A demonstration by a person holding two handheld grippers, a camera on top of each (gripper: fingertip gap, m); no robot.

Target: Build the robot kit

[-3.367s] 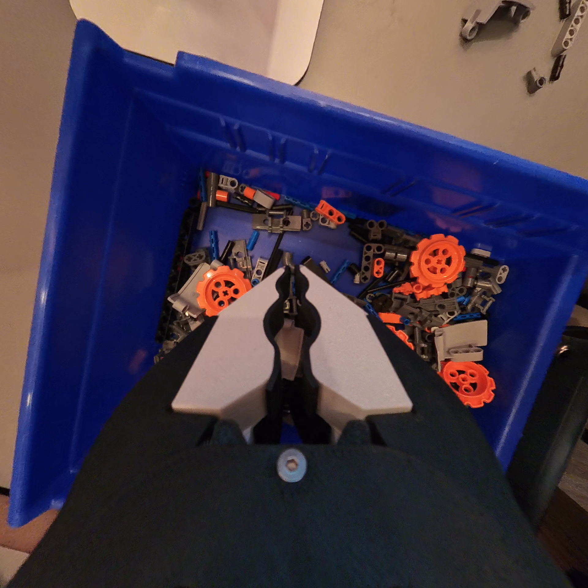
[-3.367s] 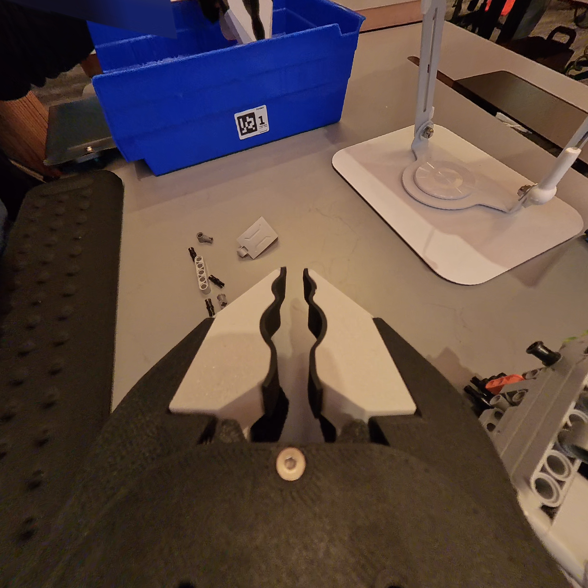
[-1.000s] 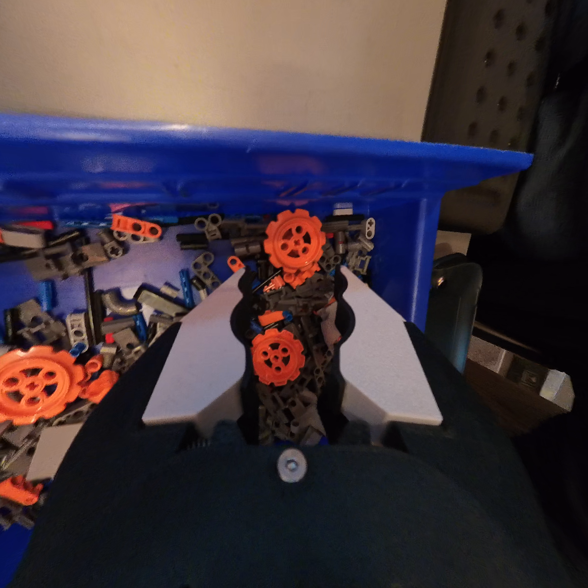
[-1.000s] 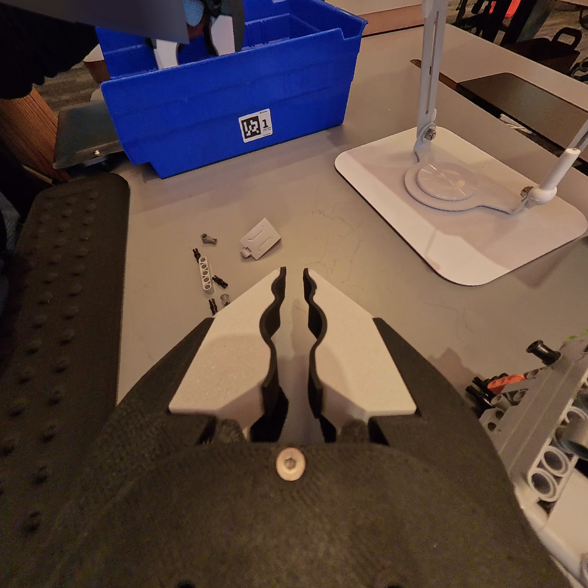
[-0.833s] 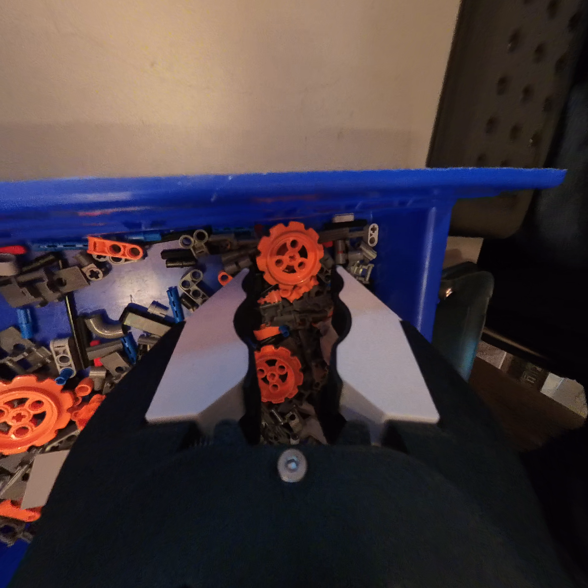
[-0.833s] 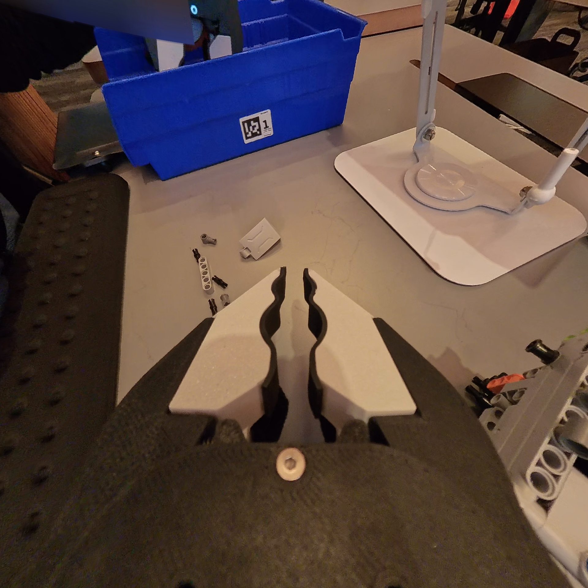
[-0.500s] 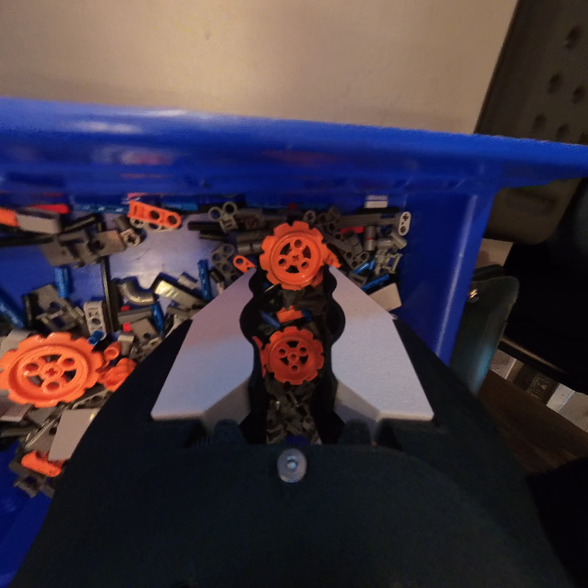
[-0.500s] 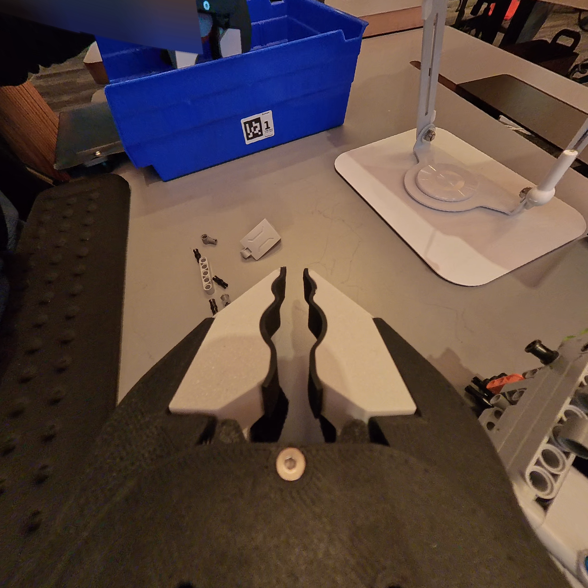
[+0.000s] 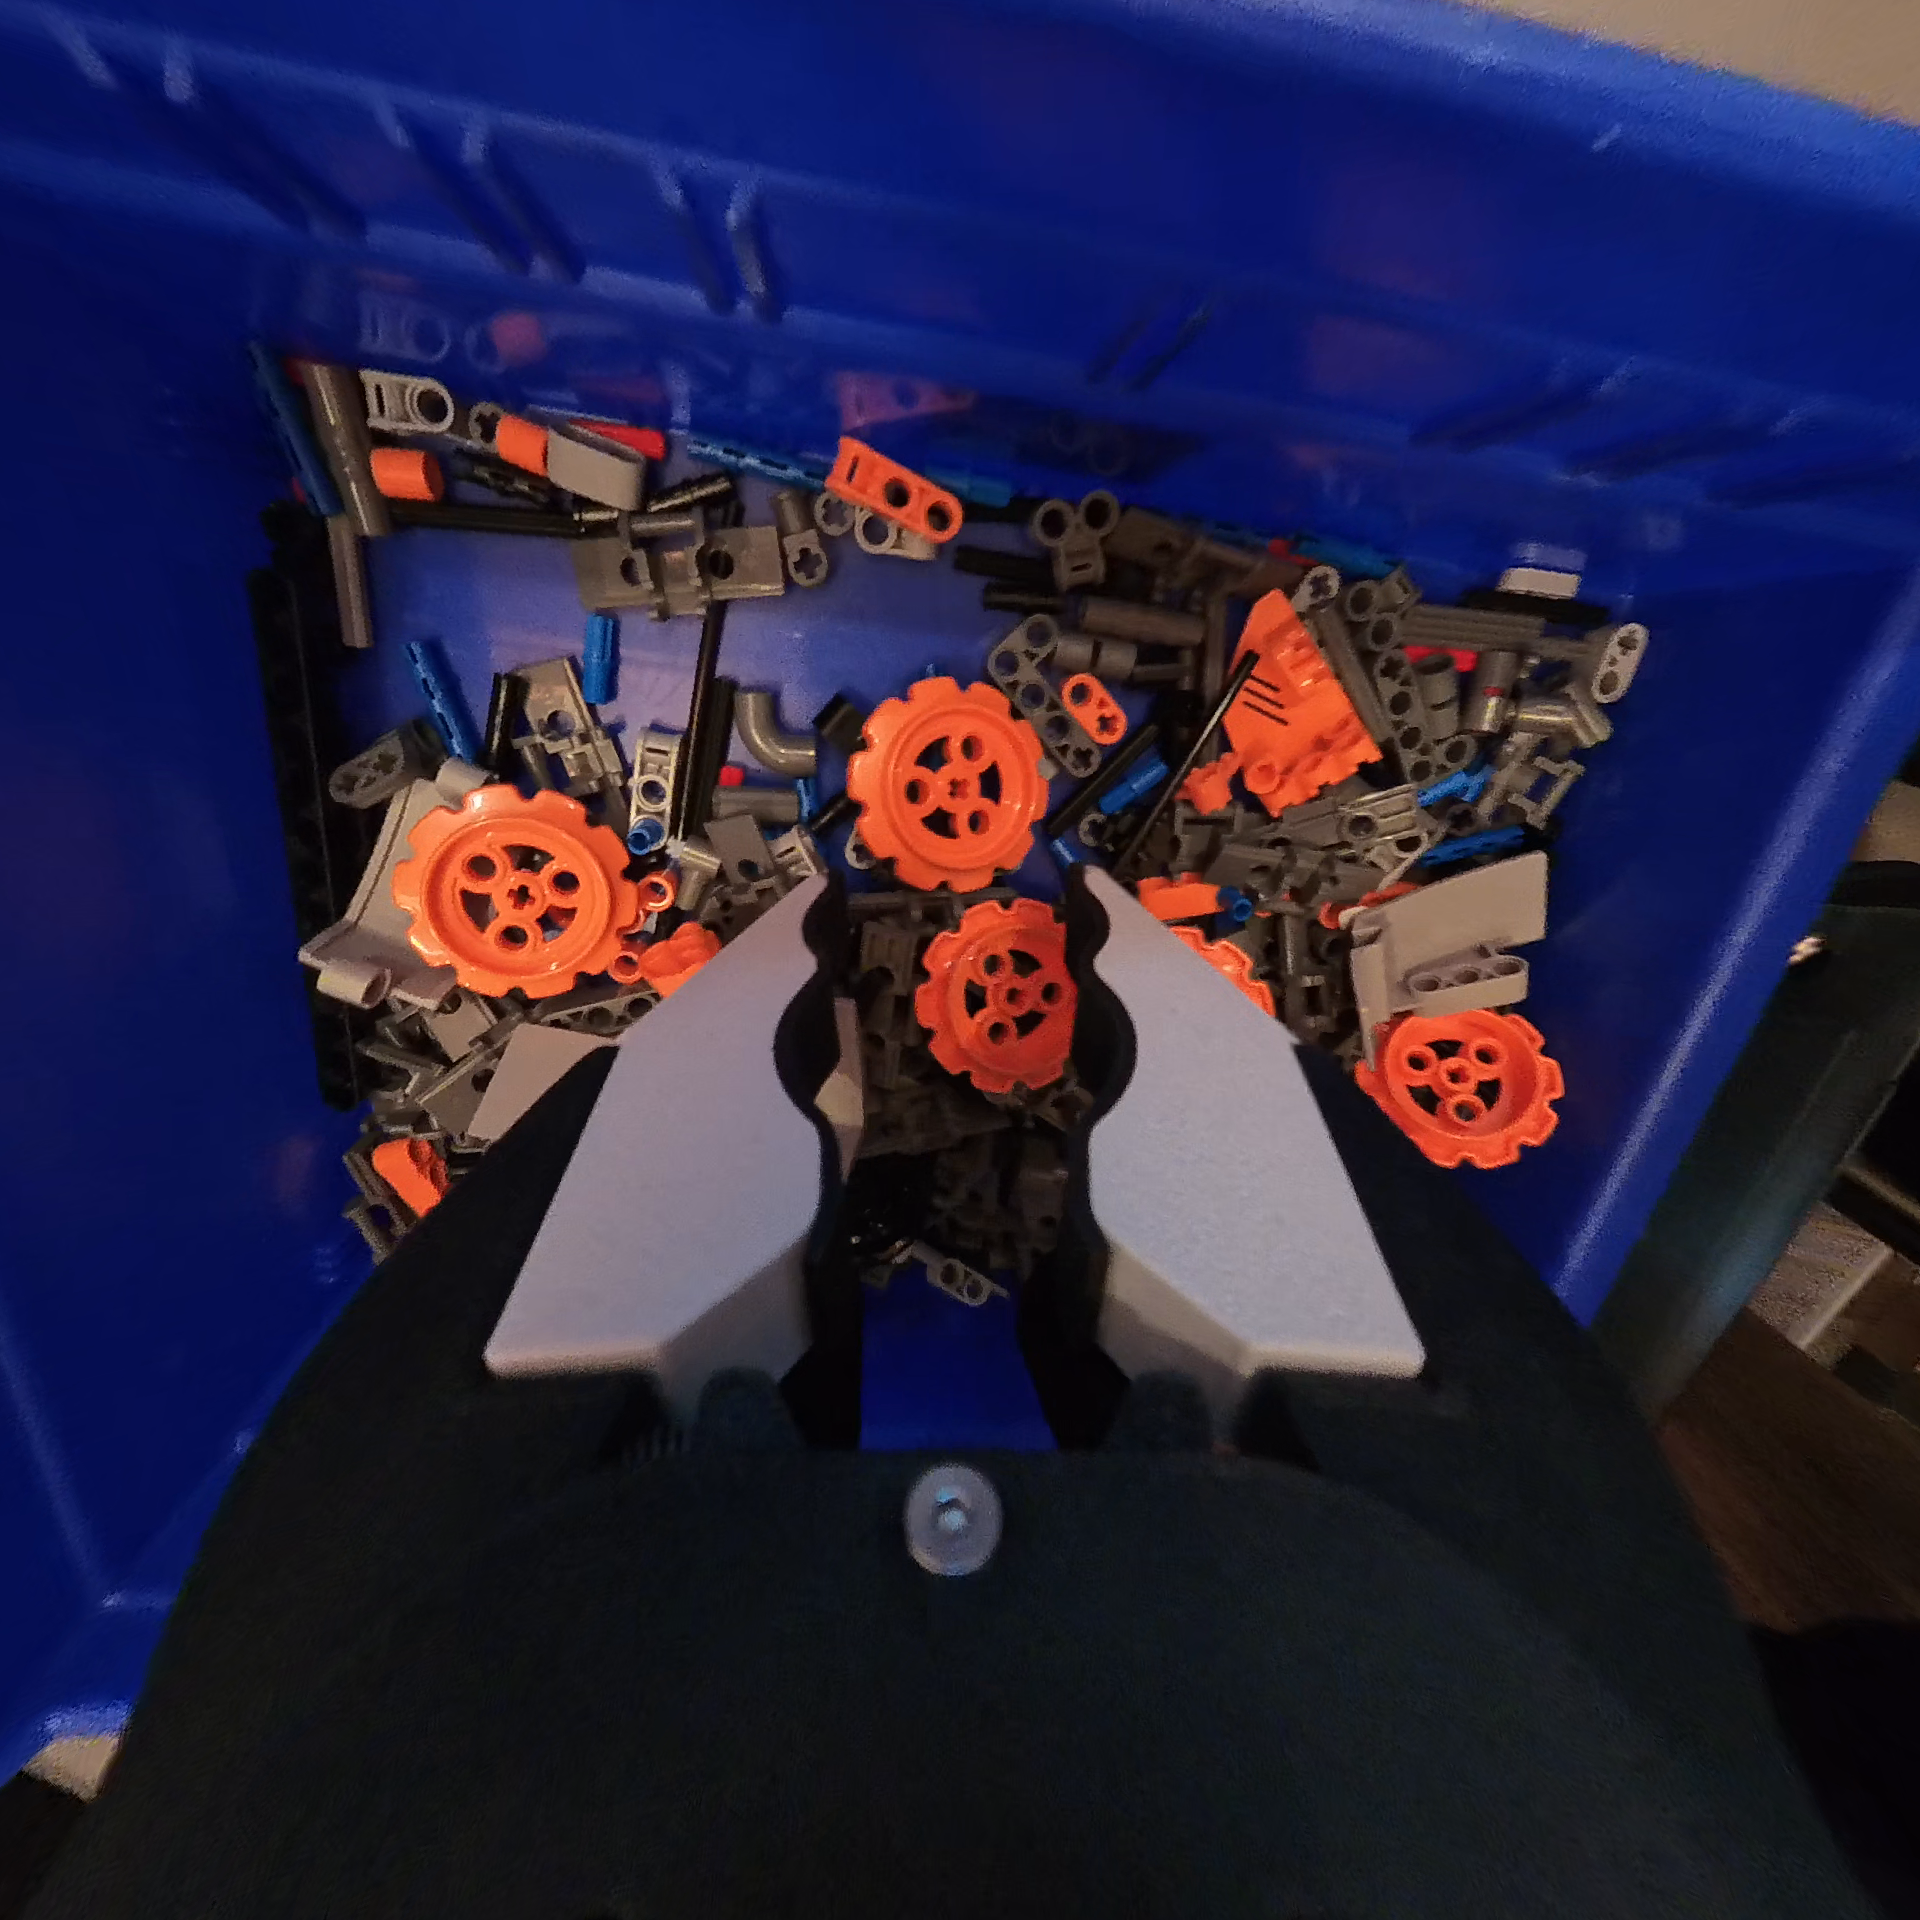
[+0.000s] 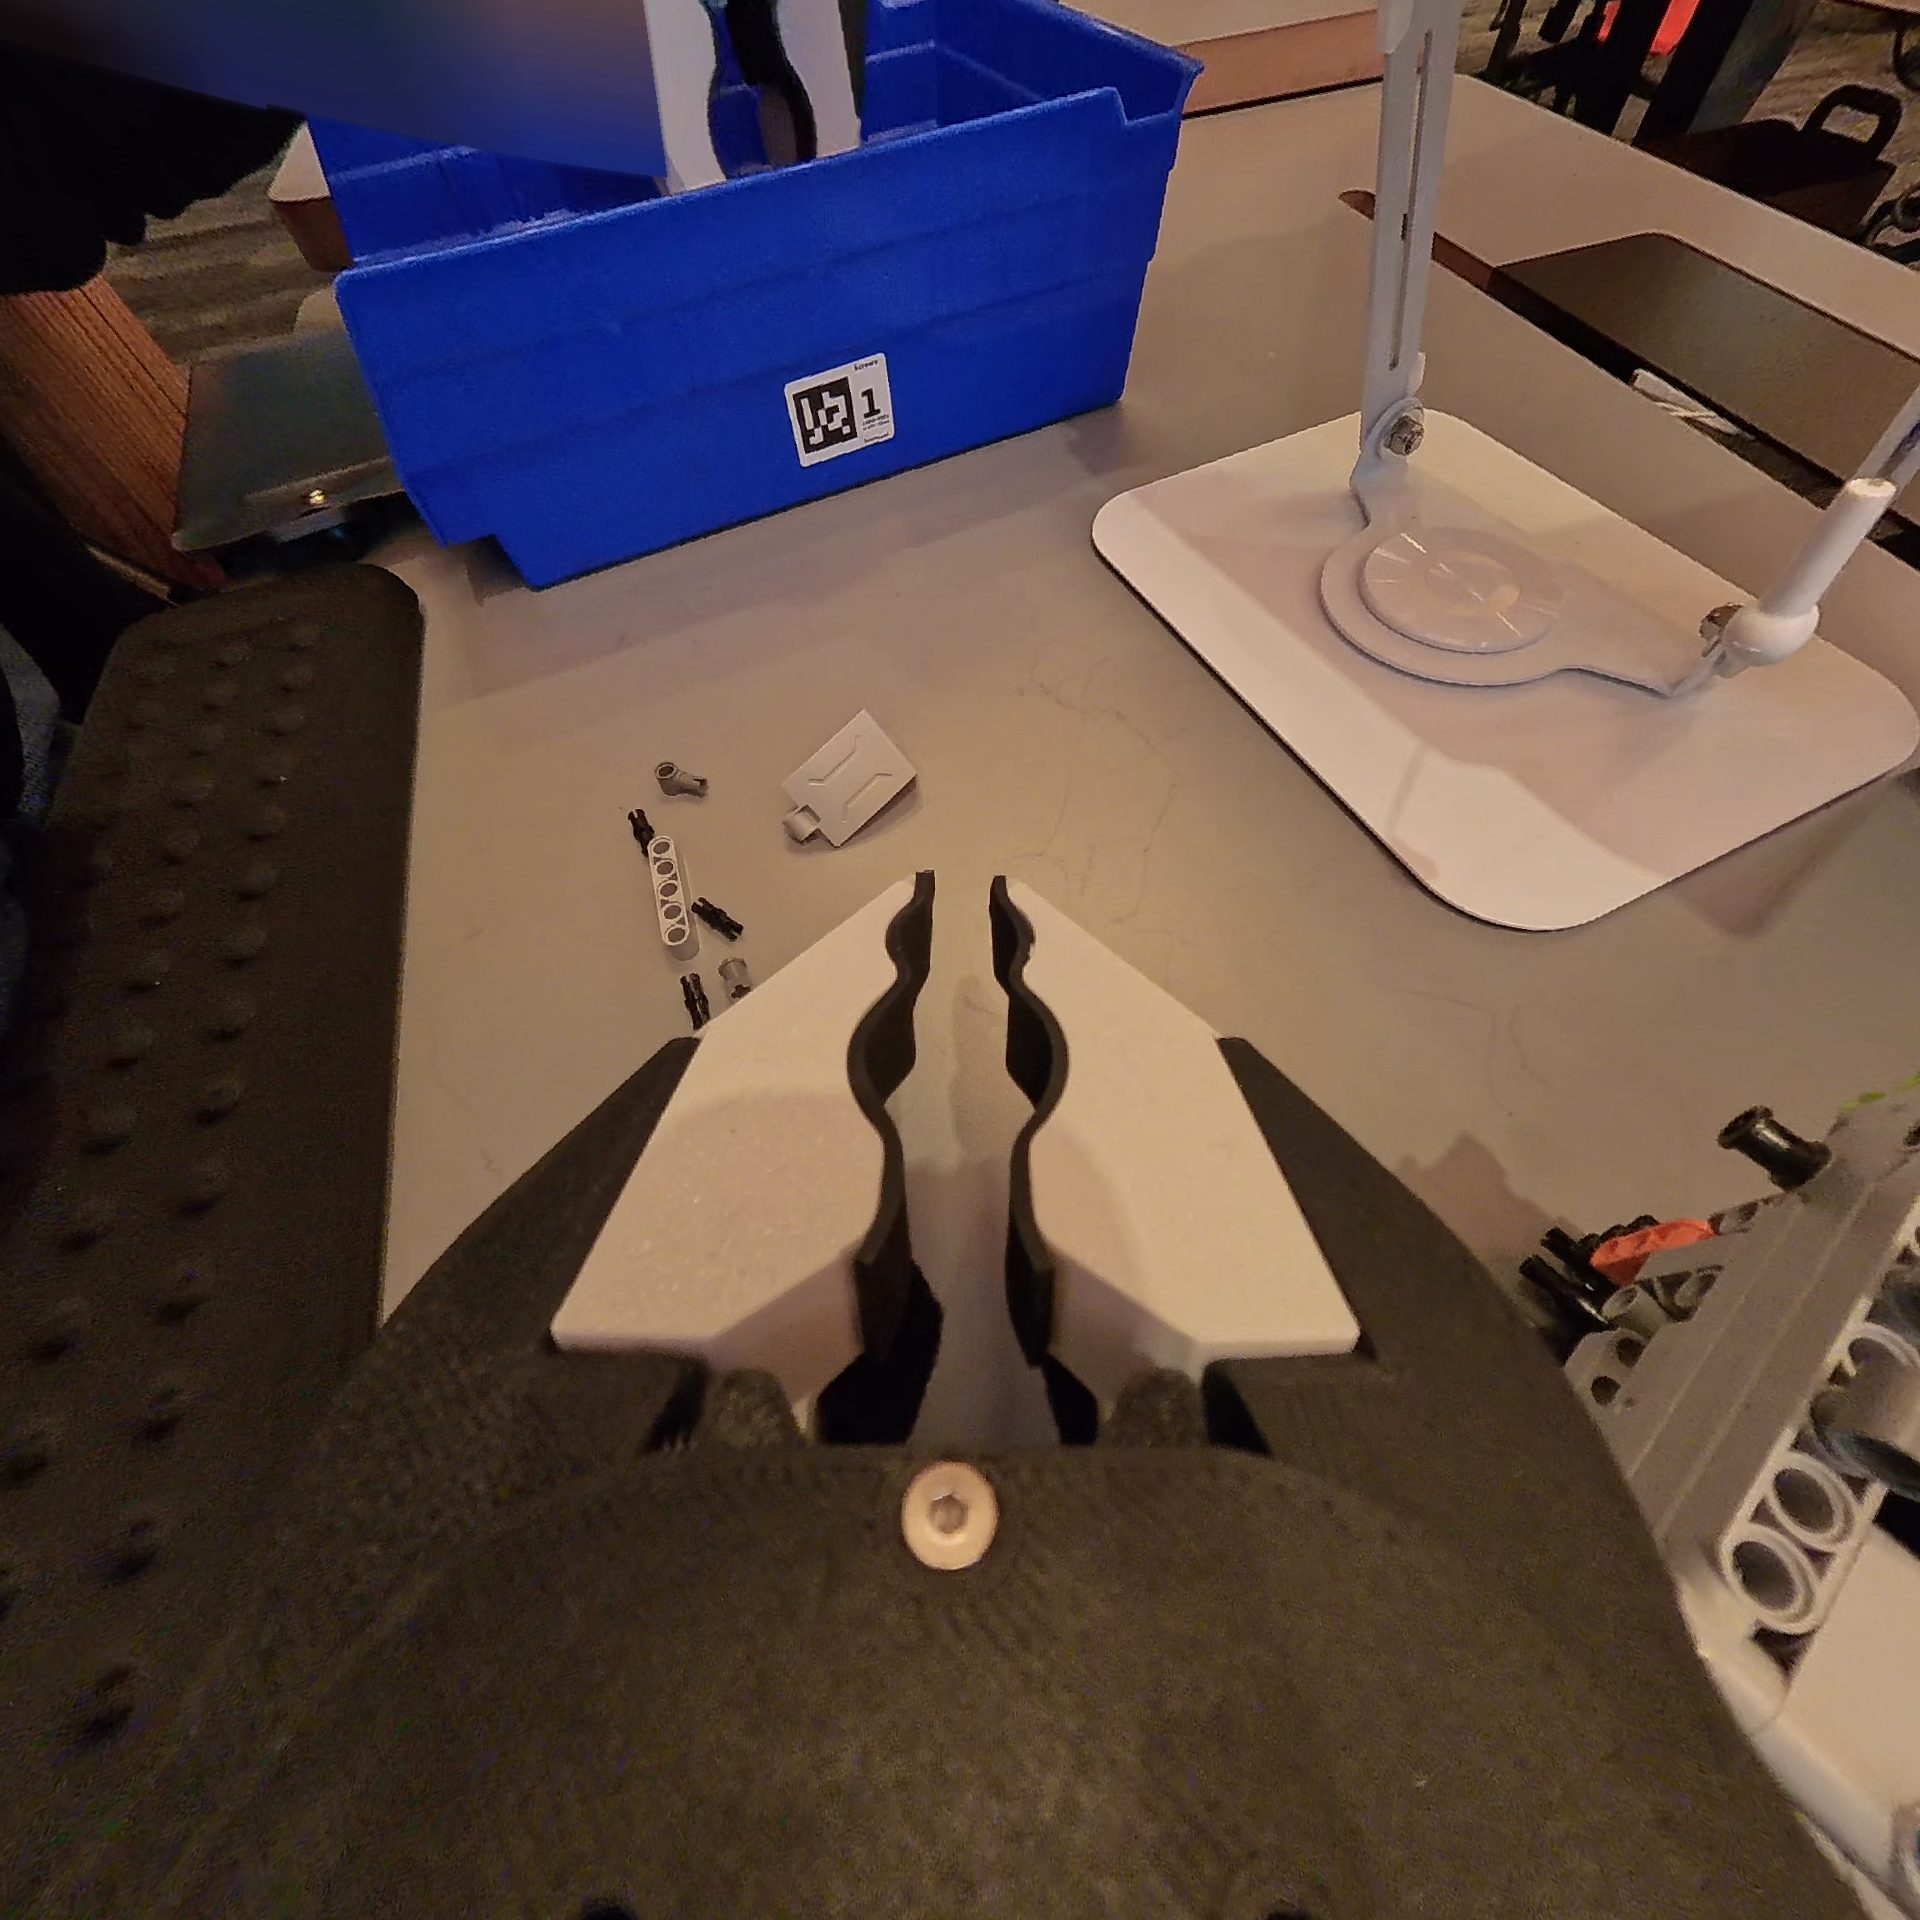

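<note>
While the left tool (image 9: 951, 894) hangs inside the blue bin (image 9: 145, 831), its jaws stand wide apart over a heap of small construction parts (image 9: 1299, 727), closing on nothing. From left to right four whole orange toothed wheels can be counted: one at the left of the heap (image 9: 514, 904), one just beyond the fingertips (image 9: 945, 781), one lying between the open fingers (image 9: 1003, 995), and one at the right (image 9: 1460, 1075); a fifth may peek from behind the right finger, though it is too hidden to be sure. Grey, black and blue beams and pins fill the gaps between them.

Seen from the right wrist view, the black dimpled mat (image 10: 208, 935) lies at the left of the grey bench (image 10: 1039, 675). Next come loose bits: a small grey connector (image 10: 681, 779), a pale beam with five holes (image 10: 670, 894), three black pins (image 10: 717, 917), and a grey panel piece (image 10: 850, 776). Behind them the bin bears one white sticker (image 10: 840, 408) with a square code and some print. The right tool (image 10: 961, 896) hovers above bare bench, jaws parted by a narrow gap, empty. Farther right stands one white stand base (image 10: 1507, 727), and at the edge a grey built assembly (image 10: 1818, 1455).
</note>
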